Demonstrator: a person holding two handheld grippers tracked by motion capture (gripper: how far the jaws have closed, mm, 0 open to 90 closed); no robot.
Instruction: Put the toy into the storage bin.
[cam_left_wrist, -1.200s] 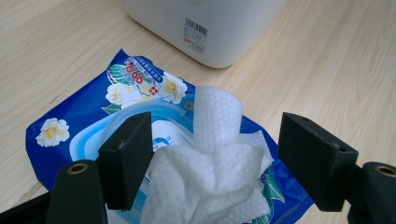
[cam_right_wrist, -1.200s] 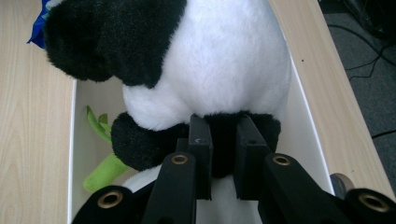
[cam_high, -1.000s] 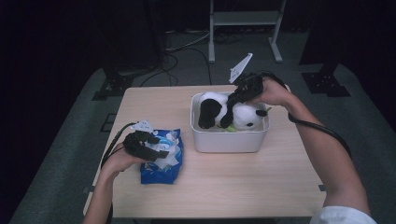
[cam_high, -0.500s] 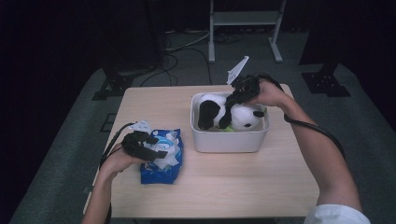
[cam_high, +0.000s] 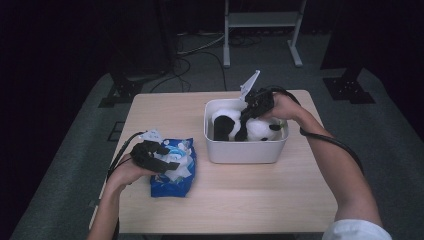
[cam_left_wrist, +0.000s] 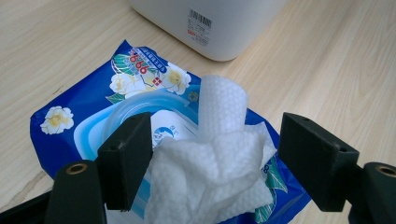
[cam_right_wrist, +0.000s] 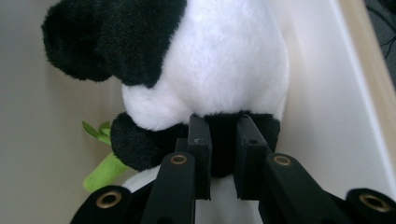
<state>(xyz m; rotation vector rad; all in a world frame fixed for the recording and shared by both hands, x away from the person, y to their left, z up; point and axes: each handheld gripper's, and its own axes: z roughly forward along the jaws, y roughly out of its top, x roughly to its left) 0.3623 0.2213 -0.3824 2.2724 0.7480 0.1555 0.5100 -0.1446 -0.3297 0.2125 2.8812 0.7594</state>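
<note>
The right gripper (cam_right_wrist: 223, 156) pinched a black-and-white plush panda (cam_high: 239, 128) (inside a white plastic bin (cam_high: 246, 150)). At eight o'clock from the bin, the left gripper (cam_left_wrist: 212, 158) stood open around a white wipe (cam_left_wrist: 212, 177) on a blue wipe pack (cam_high: 172, 170).

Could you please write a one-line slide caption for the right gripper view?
Right gripper shut on a black part of the plush panda inside the white bin.

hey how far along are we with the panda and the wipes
Done: the plush panda already lies inside the white bin. In hand: the right gripper pinches its black fur. Left: the left gripper straddles the loose wipe on the wipes pack, unpinched.
</note>
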